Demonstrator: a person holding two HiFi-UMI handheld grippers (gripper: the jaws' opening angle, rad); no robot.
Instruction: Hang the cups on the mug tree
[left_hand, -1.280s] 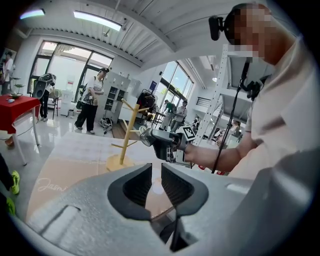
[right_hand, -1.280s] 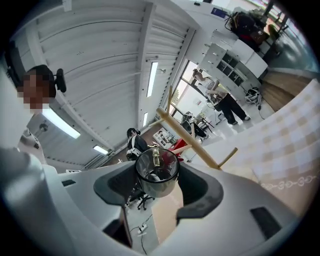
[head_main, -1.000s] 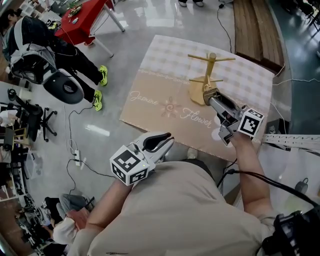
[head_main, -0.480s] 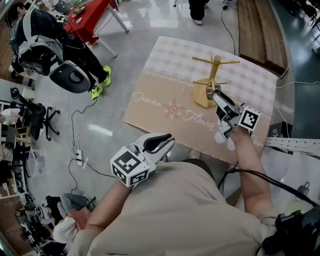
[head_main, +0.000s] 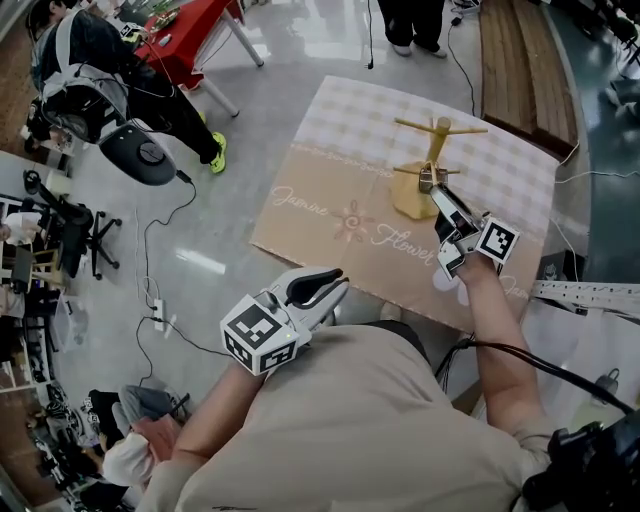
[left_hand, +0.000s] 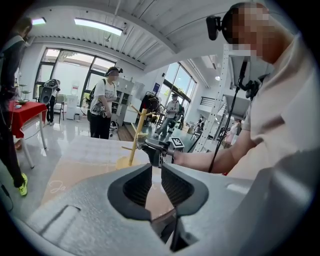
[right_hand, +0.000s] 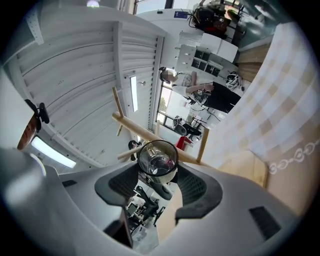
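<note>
Edging in toward the tree's post since a second before, the right gripper (head_main: 433, 186) had its fingers (right_hand: 196, 186) closing on a shiny cup (right_hand: 158, 159), which sat pinched between their tips. The cup hung clear of the surface (head_main: 330, 140), close against the lower arm of the wooden tree (head_main: 437, 140) and above its round base. Whether the handle had caught a peg I could not tell. From the right gripper's own view, a wooden arm of the tree ran just behind the cup's rim. The tree stood upright toward the far right of the surface, on a checked and tan cloth.

The left gripper (head_main: 322, 285) had not shifted. It hung back by the person's chest, short of the surface's near edge, its fingers (left_hand: 136, 186) only narrowly parted with nothing between them.

Off to the far left stood a red table (head_main: 195, 35), with a bystander (head_main: 95, 75) beside it.
</note>
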